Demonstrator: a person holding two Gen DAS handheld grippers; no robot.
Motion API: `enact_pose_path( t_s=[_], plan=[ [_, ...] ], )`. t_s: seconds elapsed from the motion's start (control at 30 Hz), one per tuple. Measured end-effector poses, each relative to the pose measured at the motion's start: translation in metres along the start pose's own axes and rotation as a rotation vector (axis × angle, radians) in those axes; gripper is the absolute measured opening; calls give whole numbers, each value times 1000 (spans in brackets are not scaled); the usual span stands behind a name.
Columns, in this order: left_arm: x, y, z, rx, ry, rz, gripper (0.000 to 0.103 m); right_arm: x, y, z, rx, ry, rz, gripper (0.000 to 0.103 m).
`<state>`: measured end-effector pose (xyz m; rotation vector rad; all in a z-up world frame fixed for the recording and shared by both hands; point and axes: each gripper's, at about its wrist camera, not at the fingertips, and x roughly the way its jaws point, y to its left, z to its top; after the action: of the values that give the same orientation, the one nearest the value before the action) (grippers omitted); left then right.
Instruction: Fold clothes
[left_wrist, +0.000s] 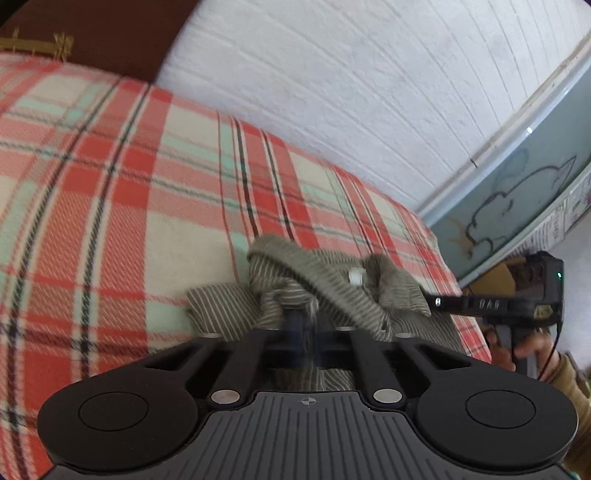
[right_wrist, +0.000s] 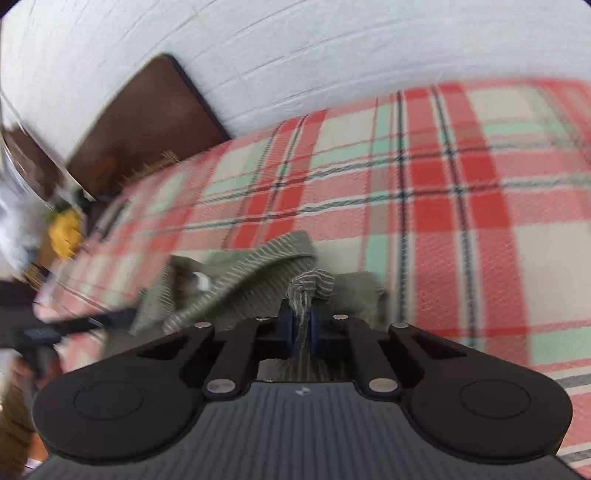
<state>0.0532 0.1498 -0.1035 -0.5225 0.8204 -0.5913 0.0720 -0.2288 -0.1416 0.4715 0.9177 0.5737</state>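
Both grippers are pinching the olive striped garment (left_wrist: 332, 291): the left gripper (left_wrist: 299, 321) and right gripper (right_wrist: 303, 325) are each clamping a bunched edge, holding it near the bed's plaid blanket (left_wrist: 129, 206) front edge, probably for spreading before folding.

The garment (left_wrist: 325, 291) lies bunched on the blanket (left_wrist: 129, 206), which covers the bed. The wall (left_wrist: 351, 85) stands behind the bed.
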Motion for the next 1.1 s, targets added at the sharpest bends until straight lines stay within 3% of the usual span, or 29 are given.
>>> enact_pose_path(
  t_s=[0.1,0.17,0.2,0.37,0.53,0.57,0.63,0.7,0.73,0.83,0.97,1.1],
  plan=[
    [-8,18,-7,-116,-87,-197,5,-15,-24,-1,160,-121,312,7],
    [-10,31,-11,-185,-141,-234,5,-17,-36,-5,212,-162,395,7],
    [-7,37,-13,-201,-144,-205,5,-14,-43,-7,247,-159,396,7],
    [7,67,-28,-283,-139,-120,4,15,-76,-23,343,-86,248,7],
    [6,68,-32,-260,-149,-79,10,23,-72,-29,329,-87,219,9],
    [5,67,-31,-262,-151,-78,26,22,-69,-27,316,-84,209,11],
    [-3,63,-28,-262,-174,-60,41,11,-62,-22,298,-103,192,23],
    [-20,56,-27,-249,-218,-9,62,-8,-53,-20,269,-155,166,55],
    [-29,52,-27,-241,-241,22,71,-19,-47,-22,235,-191,144,55],
    [-57,38,-38,-225,-276,44,72,-50,-22,-37,115,-248,36,54],
    [-66,20,-62,-205,-271,35,75,-67,-7,-65,52,-253,-42,48],
    [-54,15,-78,-233,-250,25,76,-52,-4,-78,18,-218,-73,50]
  ],
)
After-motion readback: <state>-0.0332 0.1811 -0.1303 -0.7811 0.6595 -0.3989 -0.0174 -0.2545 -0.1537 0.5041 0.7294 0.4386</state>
